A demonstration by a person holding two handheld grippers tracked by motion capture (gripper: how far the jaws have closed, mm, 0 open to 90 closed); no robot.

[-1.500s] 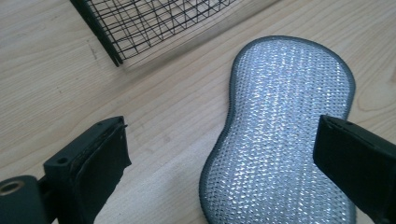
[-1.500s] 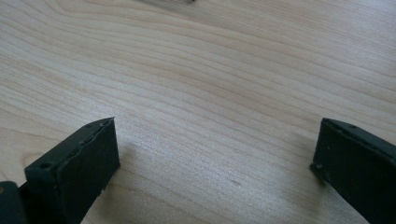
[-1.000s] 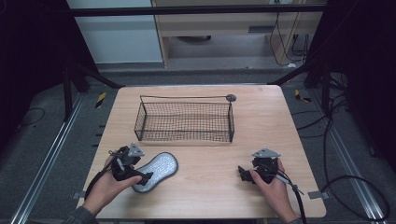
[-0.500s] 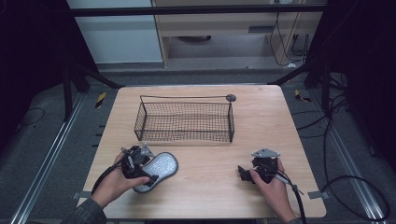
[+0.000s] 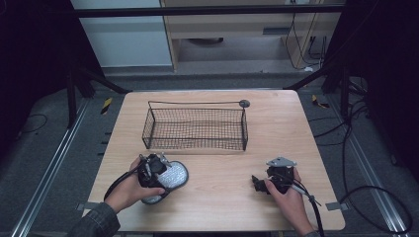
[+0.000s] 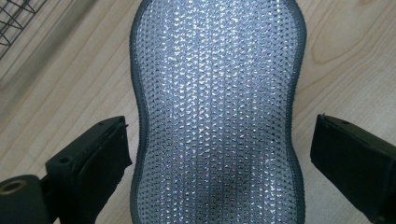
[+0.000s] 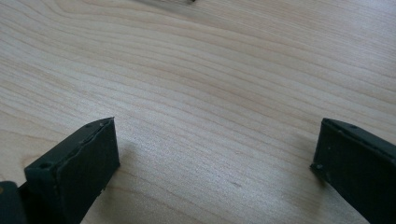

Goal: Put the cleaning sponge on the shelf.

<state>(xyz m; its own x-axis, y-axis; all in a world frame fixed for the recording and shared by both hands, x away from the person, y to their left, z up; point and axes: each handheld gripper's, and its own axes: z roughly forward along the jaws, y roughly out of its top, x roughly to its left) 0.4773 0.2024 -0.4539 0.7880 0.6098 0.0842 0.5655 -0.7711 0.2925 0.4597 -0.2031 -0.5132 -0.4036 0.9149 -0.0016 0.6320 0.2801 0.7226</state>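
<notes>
A silvery mesh scouring pad (image 5: 176, 176) with a dark grey rim lies flat on the wooden table (image 5: 217, 207), near its front left. My left gripper (image 5: 158, 170) hovers right over the pad's near end, held in a hand. In the left gripper view the pad (image 6: 217, 93) runs lengthwise between the two black jaws, which stand wide apart on either side of its narrow waist without touching it; the left gripper (image 6: 219, 133) is open. My right gripper (image 5: 258, 183) rests at the front right, pointing left. It is open (image 7: 217, 133) over bare wood.
A black wire basket (image 5: 195, 127), with nothing in it, stands at the middle back of the table. A small grey round disc (image 5: 244, 103) lies by its back right corner. A corner of the basket (image 6: 18, 18) shows in the left gripper view.
My left gripper has slid to the right and now straddles the scouring pad. The right gripper and the basket have stayed put.
</notes>
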